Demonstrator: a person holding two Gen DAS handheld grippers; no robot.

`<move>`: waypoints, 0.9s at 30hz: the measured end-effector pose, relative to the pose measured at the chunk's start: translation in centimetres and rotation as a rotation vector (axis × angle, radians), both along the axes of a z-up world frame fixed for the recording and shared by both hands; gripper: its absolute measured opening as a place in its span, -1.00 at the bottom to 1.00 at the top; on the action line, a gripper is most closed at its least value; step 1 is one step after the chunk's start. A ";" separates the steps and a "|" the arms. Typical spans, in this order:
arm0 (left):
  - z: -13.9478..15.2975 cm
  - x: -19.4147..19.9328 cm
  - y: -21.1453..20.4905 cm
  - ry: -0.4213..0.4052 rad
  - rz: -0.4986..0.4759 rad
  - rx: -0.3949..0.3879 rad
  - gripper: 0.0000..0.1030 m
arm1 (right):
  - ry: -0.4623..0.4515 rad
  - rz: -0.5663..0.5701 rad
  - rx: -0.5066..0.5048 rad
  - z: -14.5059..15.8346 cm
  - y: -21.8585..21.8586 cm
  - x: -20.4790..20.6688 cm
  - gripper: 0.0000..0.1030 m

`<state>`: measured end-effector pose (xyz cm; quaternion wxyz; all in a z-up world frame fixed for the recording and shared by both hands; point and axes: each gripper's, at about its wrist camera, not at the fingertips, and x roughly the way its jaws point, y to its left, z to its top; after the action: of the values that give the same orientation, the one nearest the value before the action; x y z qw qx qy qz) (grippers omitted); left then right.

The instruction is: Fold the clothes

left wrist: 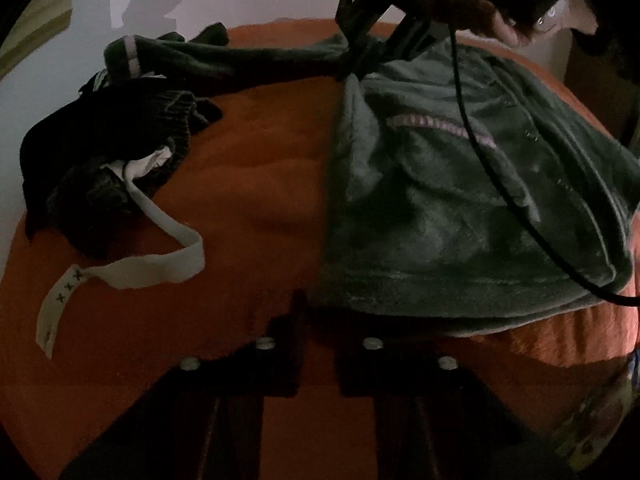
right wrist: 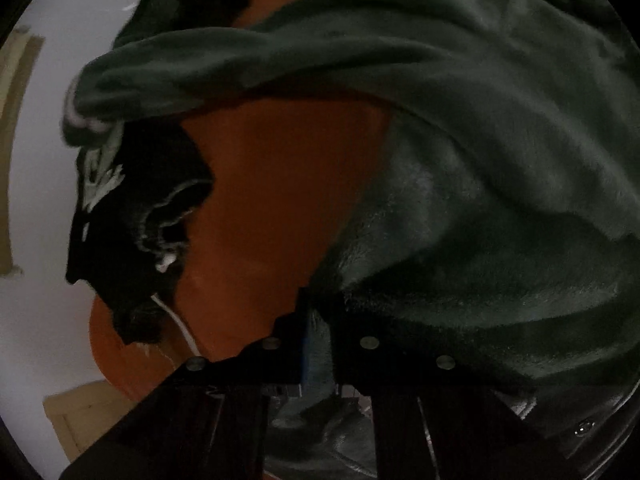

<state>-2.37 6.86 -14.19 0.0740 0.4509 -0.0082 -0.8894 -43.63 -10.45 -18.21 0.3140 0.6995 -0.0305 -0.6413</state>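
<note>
A dark green fleece garment (left wrist: 460, 200) lies spread on an orange blanket (left wrist: 260, 200). One sleeve (left wrist: 240, 60), with a pale band at its cuff, stretches off to the left. My left gripper (left wrist: 320, 308) is at the garment's near left hem corner, jaws shut on the fabric edge. My right gripper (left wrist: 354, 66), held by a hand (left wrist: 492, 12), pinches the garment where the sleeve meets the body. In the right wrist view the right gripper (right wrist: 320, 320) is shut with green fleece (right wrist: 480, 160) bunched between its fingers.
A black knit garment (left wrist: 112, 152) with a white strap (left wrist: 160, 268) lies crumpled at the blanket's left edge. It also shows in the right wrist view as a black garment (right wrist: 132, 220). A black cable (left wrist: 480, 168) hangs across the green fleece. Pale floor (right wrist: 36, 320) lies beyond the blanket.
</note>
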 end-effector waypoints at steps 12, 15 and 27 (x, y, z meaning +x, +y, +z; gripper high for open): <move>-0.6 2.5 0.4 0.003 0.029 0.005 -0.86 | -0.080 0.055 0.054 -4.4 -3.9 -0.6 -0.65; -0.4 2.6 0.3 0.007 0.029 0.012 -0.86 | -0.087 0.054 0.012 -3.6 -4.1 -0.6 -0.38; 0.9 4.7 -3.7 -0.020 0.144 0.131 -0.84 | -0.047 0.035 -0.137 -0.1 1.4 -2.9 -0.38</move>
<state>2.37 3.15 -13.26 0.1080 0.4632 0.0816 -0.8758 -46.56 -9.06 -18.34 0.3713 0.6916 -0.0693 -0.6157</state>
